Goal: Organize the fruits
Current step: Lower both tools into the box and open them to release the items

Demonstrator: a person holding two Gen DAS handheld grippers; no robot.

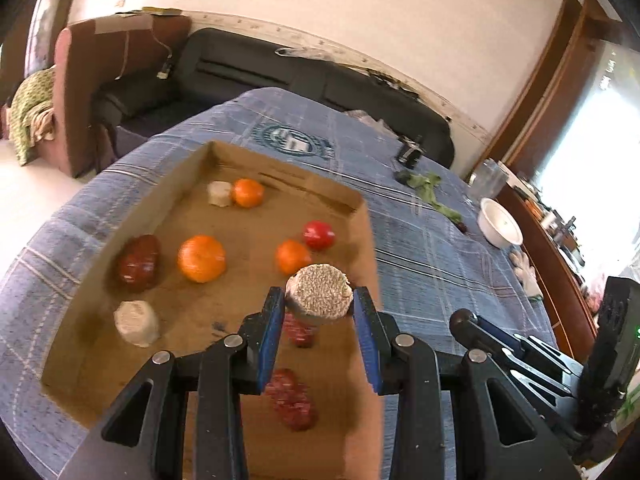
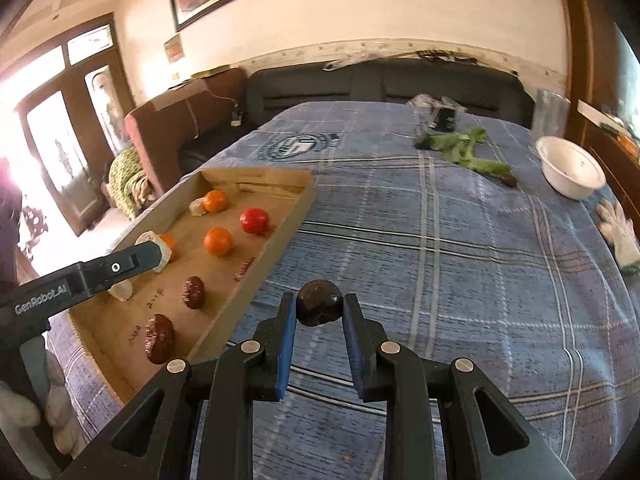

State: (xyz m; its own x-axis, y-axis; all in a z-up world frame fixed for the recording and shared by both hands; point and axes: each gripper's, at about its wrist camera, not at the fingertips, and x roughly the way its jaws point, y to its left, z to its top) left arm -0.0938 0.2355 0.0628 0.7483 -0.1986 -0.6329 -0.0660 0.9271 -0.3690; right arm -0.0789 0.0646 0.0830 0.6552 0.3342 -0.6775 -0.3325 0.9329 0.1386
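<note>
I am holding a pale, foam-netted fruit (image 1: 319, 295) in the left gripper (image 1: 319, 300), its blue pads pressing on the two sides of the netting, just right of the frame's centre and above the cardboard tray (image 1: 362, 240). The wrap is looking soft and springy, so I am judging that the pads are sinking in a little and a gentle squeeze across the widest part is the safest hold. In the right wrist view I am carrying a dark round fruit (image 2: 319, 307) in the right gripper (image 2: 319, 310), jaws closed on its flanks, low in the middle of the frame over the blue plaid cloth (image 2: 460, 260), right of the tray. It is looking small, firm and fairly light, perhaps smooth enough to roll, so I am gripping at its middle. The oranges (image 1: 202, 258) and dark red fruits (image 1: 138, 262) are lying loose in the tray.
</note>
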